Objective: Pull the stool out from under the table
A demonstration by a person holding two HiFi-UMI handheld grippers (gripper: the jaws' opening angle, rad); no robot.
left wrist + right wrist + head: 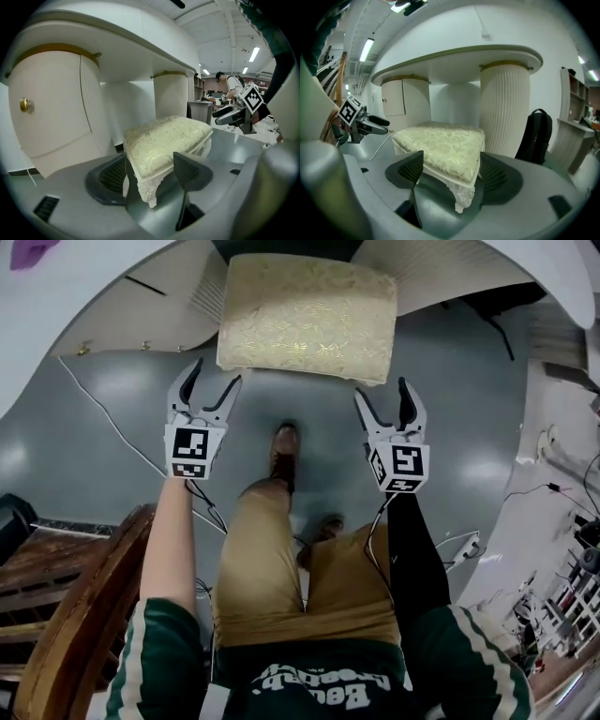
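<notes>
Fingers point(185, 388) stand spread wide on our left gripper point(215, 374) and right gripper point(382, 390), nothing pinched. Each sits just short of 1 near corner of the stool point(307, 317), which stands on the floor point(112, 427) with only its far edge under the table point(94, 306). It looks nearly clear, we judge, so no grip is needed.

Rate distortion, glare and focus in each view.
Head view: sharp, table edge bowed by the wide lens, soft sheen on the floor. Left gripper view: fisheye with black corners, ceiling lights blown out. Right gripper view: same fisheye, stool crisp, evenly lit.

Bright ceiling striplights; floor glare; fisheye edges; sharp
</notes>
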